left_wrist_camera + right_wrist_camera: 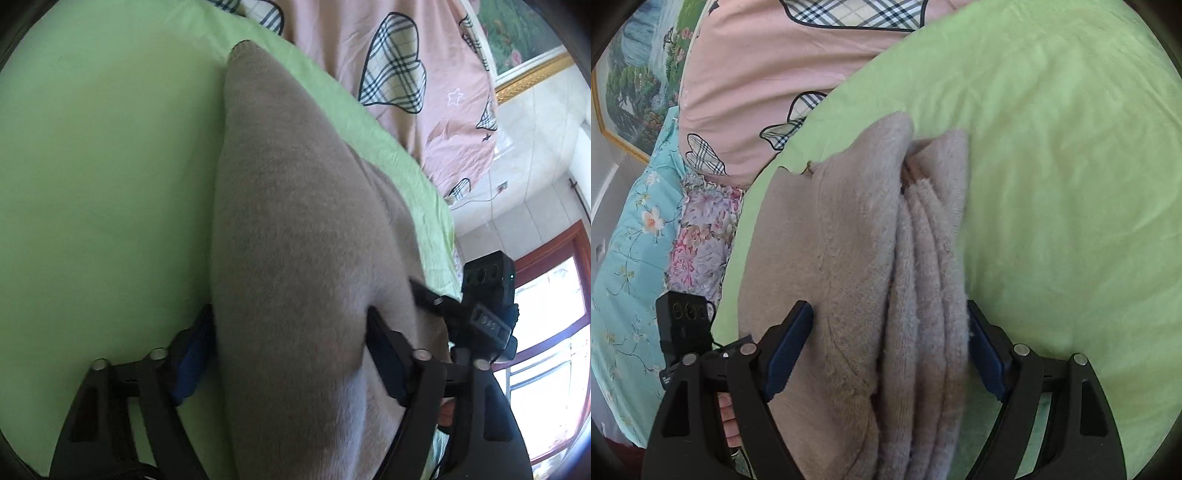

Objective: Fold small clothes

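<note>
Beige fleece garment [295,258] [879,277] fills both sets of jaws, left and right each clamping its bunched folds.

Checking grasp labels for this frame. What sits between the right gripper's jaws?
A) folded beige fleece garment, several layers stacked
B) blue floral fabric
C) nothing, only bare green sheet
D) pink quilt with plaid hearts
A: in the right wrist view the right gripper has its jaws on either side of the folded beige garment, whose stacked layer edges show, lying on the green sheet; the pink quilt lies well beyond.
</note>
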The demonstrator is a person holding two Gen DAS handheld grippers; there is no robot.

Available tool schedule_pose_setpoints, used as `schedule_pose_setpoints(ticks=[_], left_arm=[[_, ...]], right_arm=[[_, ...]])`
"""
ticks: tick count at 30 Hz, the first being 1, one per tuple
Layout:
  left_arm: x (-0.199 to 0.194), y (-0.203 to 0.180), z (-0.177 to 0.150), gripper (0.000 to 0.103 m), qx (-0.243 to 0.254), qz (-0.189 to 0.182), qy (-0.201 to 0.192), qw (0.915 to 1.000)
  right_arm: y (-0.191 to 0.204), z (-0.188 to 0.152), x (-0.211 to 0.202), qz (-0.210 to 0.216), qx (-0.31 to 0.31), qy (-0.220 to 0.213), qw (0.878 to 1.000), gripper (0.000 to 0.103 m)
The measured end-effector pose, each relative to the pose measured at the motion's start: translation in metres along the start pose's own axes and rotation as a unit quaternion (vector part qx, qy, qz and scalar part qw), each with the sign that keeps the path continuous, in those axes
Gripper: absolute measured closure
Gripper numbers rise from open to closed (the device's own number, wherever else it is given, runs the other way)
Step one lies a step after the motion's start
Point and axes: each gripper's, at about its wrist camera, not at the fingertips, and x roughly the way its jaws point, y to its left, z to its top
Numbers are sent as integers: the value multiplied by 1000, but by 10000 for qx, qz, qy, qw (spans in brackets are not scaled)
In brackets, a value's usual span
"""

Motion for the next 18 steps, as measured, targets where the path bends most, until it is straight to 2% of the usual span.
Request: schedule_pose_setpoints(ticks=[1,3,5,10,14,18], left_arm=[[1,-3,0,46,35,27,18,10000],[-7,-11,-2,55,175,68,-43,9998],[-24,-18,-5,58,275,53,-99,9996],[-101,-16,-28,58,389,161,-382,9984],[-167,1,-58,58,536,508,-599,9955],[-207,31,-91,57,503,834,-581,9935]], right_arm=[[2,-1,3,28,79,82,9999,52],[11,-4,1,-182,-22,19,9998,59],[26,-9,-6,-237,-86,-102,9996,64],[70,-36,-7,266,-304,-193,9990,67],[114,-67,17,808,-569,-53,9951,67],[137,-94,52,1204,-639,234,9904,67]])
